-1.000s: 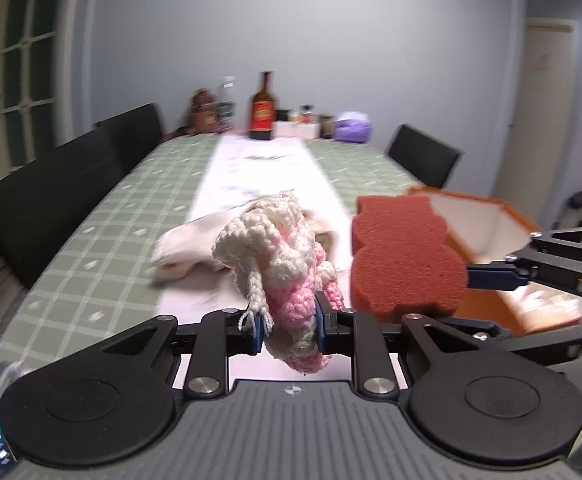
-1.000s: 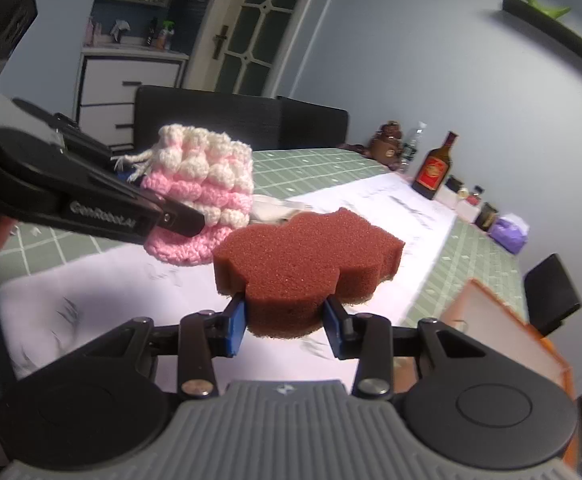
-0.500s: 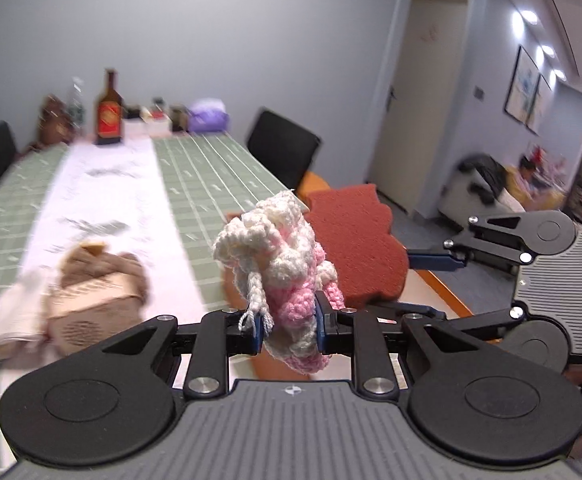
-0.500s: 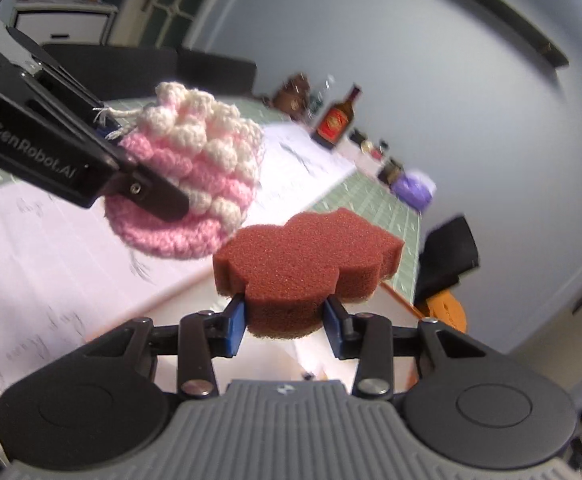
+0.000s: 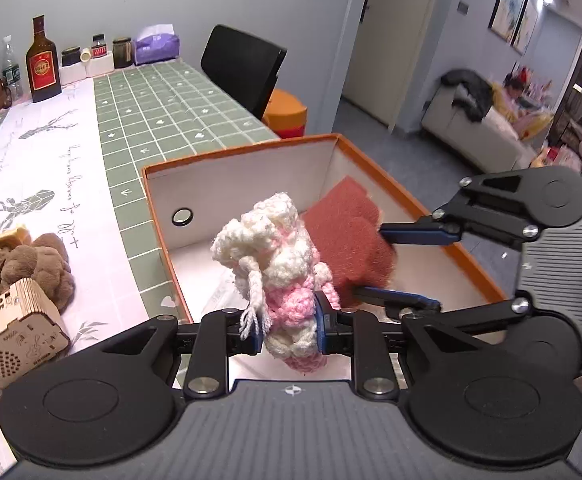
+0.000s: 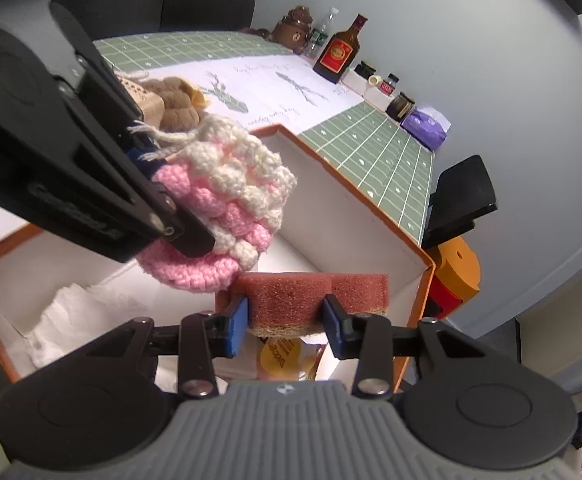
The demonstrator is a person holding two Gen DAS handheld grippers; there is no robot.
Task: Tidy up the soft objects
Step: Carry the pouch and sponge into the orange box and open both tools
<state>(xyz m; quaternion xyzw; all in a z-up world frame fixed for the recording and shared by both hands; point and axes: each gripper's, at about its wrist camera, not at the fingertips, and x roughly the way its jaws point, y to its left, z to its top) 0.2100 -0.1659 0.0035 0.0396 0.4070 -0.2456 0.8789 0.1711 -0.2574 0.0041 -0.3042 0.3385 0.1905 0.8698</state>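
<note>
Even indoor light, sharp focus, fisheye-bent edges, dark corners

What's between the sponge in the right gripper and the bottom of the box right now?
Only air. In the right wrist view the sponge hangs above the box, with crumpled white paper and a yellow-labelled item lying on the bottom.

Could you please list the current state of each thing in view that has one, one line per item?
left gripper: shut on the crocheted pouch.
right gripper: shut on the red sponge.
crocheted pouch: held in the air over the box.
red sponge: held over the box, flat side tilted.
orange box: open, no lid, white paper inside.
brown plush: lying on the table.
liquor bottle: upright, capped.
</note>
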